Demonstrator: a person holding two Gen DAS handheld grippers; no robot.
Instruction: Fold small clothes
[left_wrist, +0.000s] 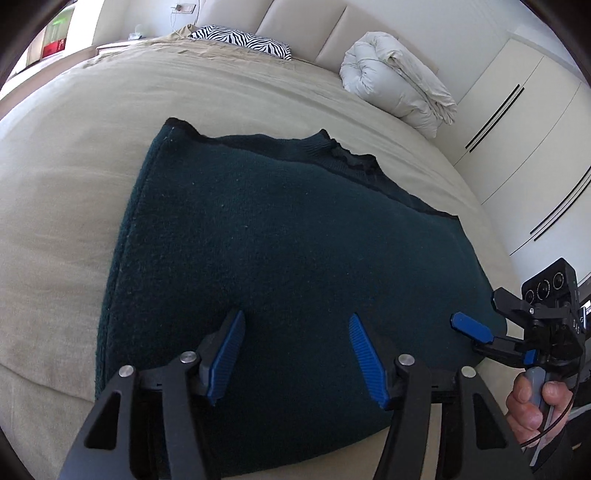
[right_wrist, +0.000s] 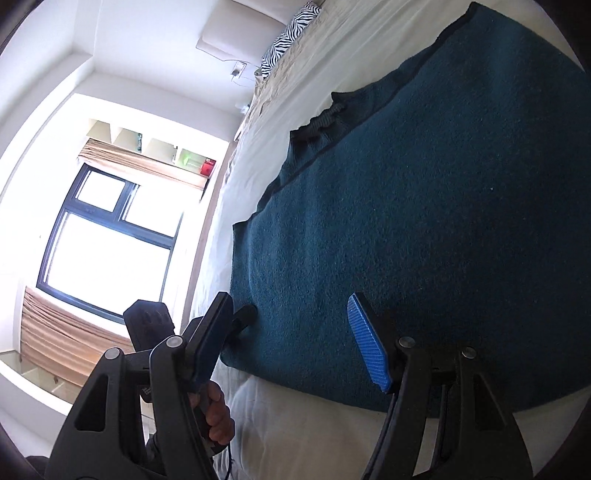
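Sweater (left_wrist: 280, 251), dark teal, lies folded flat on the beige bed (left_wrist: 74, 184); left gripper (left_wrist: 297, 325) and right gripper (right_wrist: 291, 306) hover over it, jaws apart, grasping nothing.

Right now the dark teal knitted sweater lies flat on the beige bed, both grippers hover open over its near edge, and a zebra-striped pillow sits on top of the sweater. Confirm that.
One thing is wrong: the zebra-striped pillow is not on the dark teal knitted sweater; it lies apart at the head of the beige bed, as the left wrist view shows. Left gripper and right gripper do stand open.
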